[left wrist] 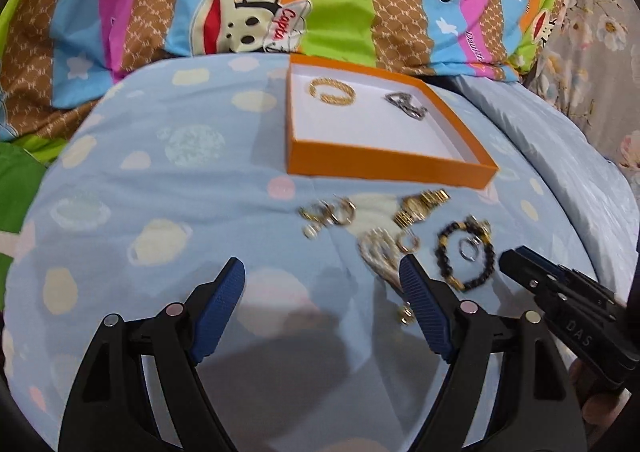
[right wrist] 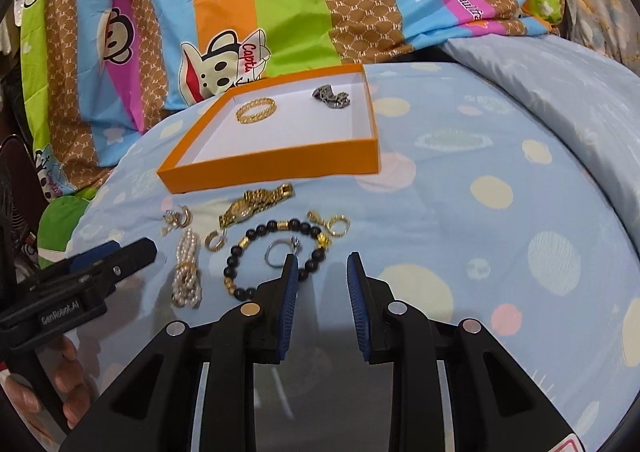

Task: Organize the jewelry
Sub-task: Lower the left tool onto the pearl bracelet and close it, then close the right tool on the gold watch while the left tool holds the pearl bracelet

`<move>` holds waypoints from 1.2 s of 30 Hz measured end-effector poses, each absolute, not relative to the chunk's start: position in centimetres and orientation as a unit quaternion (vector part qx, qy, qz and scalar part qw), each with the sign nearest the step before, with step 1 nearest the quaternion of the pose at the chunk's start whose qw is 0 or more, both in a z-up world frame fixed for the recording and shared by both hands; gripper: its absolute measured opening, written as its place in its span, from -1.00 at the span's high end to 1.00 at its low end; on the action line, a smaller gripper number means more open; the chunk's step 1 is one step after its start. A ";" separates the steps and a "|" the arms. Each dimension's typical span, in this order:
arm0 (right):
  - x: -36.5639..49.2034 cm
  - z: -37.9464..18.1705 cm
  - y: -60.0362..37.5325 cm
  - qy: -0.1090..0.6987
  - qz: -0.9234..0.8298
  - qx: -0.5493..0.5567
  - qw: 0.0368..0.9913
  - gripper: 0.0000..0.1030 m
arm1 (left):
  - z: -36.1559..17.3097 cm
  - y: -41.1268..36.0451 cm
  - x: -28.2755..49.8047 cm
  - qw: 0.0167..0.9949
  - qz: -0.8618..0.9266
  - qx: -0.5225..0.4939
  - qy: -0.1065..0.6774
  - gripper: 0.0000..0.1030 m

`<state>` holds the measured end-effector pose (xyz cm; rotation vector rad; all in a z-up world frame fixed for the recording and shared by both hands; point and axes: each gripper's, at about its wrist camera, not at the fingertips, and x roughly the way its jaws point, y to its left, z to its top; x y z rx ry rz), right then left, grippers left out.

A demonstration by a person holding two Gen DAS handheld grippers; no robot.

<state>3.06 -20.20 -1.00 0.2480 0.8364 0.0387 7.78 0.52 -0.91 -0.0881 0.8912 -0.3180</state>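
Both hand-held grippers (left wrist: 322,284) (right wrist: 322,272) seemingly empty

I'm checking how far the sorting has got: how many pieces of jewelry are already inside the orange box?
2: a gold bangle at the far left of the orange box, and a dark silver piece at the far right. None seems hidden.

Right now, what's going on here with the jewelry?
A person is sorting jewelry on a bed with two handheld grippers. The orange box holds a gold bangle and a dark piece. The watch, bead bracelet and pearls lie outside. The left gripper and right gripper hover open, empty.
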 end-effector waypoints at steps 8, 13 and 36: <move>2.3 -1.0 -20.9 0.394 0.008 0.137 0.909 0.50 | -1.6 -2.3 7.0 0.878 -0.165 -0.031 0.448 -0.50; 2.3 -1.0 -20.9 0.394 0.009 0.137 0.909 0.50 | -1.8 -4.1 7.4 0.881 -0.151 -0.005 0.449 -0.31; 5.2 0.4 -18.1 0.407 0.061 0.155 0.898 0.45 | -1.0 2.1 6.4 0.895 -0.143 -0.013 0.422 0.72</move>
